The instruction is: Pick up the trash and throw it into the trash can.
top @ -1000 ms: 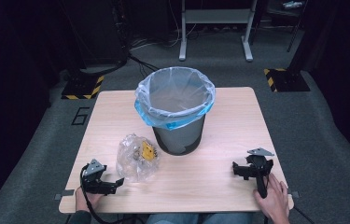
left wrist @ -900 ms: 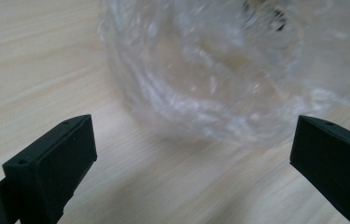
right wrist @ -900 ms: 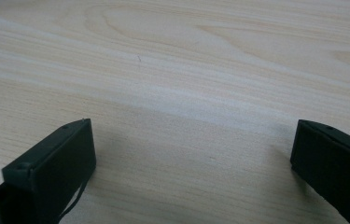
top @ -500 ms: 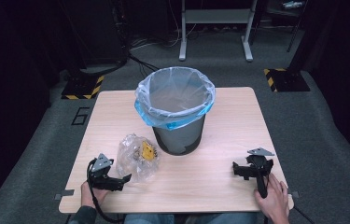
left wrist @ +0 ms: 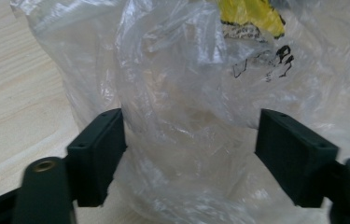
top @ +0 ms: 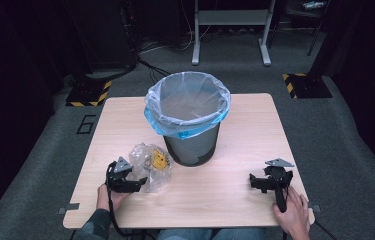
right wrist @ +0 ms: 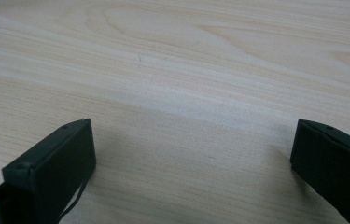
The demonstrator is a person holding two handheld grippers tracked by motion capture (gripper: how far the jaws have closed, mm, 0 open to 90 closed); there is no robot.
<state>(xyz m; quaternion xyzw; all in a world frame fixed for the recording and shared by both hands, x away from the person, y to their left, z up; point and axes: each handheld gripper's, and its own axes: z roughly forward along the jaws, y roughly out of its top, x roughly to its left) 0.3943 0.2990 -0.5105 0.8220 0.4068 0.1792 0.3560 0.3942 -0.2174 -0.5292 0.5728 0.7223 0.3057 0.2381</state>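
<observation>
A: Clear plastic, crumpled. That's the bag [top: 150, 165] lying on the wooden table [top: 225, 200], just in front-left of the bin [top: 190, 125]. Left gripper [top: 137, 181] is sitting right against its near-left edge in the high view.

B: Jaws?

A: Standing wide apart. Left gripper view is showing the bag [left wrist: 196, 116] bulging between the two black jaws, film reaching close to both, nothing clamping. Can't tell if the pads are touching the plastic.

B: Anything the close view is adding?

A: Yes: black scribbled print and a yellow patch [left wrist: 252, 14] inside the bag, near the top. High view is showing the yellow as a small blob only [top: 160, 160], no print readable.

B: And the high view is giving what the close one isn't?

A: The bin itself, dark grey with a blue-edged clear liner [top: 187, 107] folded over the rim, standing mid-table. Also the person's hands coming in from the bottom edge.

B: Right side?

A: Right gripper [top: 255, 182] is resting near the table's front-right corner, well apart from bag and bin. Right gripper view is showing its jaws spread wide with bare wood grain [right wrist: 186, 93] between them, holding nothing.
</observation>
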